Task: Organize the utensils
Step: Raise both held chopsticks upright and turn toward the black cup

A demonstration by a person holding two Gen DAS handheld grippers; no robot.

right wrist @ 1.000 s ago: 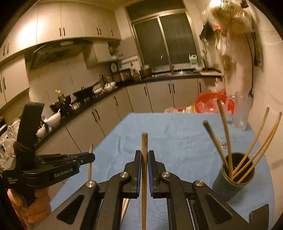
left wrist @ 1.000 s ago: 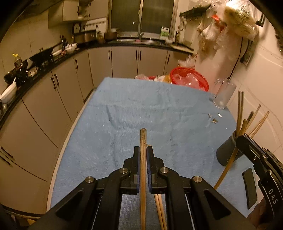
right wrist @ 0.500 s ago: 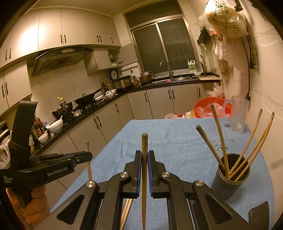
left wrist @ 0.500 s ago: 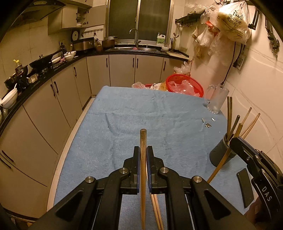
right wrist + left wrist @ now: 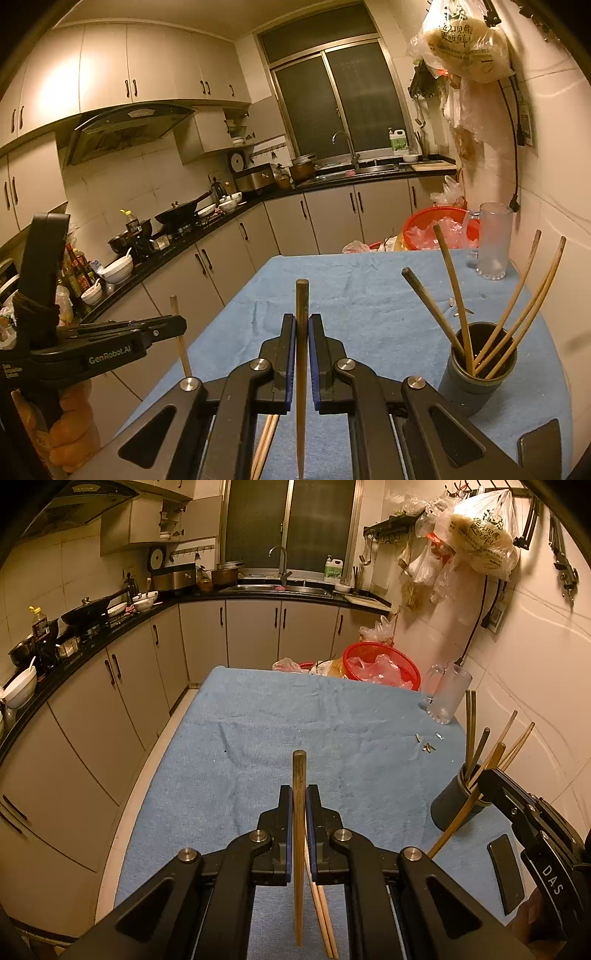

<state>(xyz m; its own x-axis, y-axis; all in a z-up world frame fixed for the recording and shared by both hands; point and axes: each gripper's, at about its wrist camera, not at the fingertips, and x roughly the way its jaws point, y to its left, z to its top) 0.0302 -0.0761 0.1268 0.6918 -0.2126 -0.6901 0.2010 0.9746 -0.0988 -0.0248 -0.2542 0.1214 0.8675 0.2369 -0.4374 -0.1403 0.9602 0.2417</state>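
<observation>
left wrist view: the left gripper (image 5: 299, 794) is clamped on an upright chopstick (image 5: 298, 834) above the blue cloth (image 5: 295, 720); two loose chopsticks (image 5: 323, 915) lie beneath. right wrist view: the right gripper (image 5: 302, 321) pinches another chopstick (image 5: 301, 369), left of the dark holder (image 5: 476, 365) of chopsticks.

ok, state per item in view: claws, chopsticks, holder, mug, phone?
left claw: shut on a chopstick, held clear of the table
right claw: shut on a chopstick
dark holder: upright on the blue cloth, several chopsticks leaning in it
two loose chopsticks: lying on the cloth under the left claw
glass mug: upright, looks empty
phone: flat on the cloth, screen dark
</observation>
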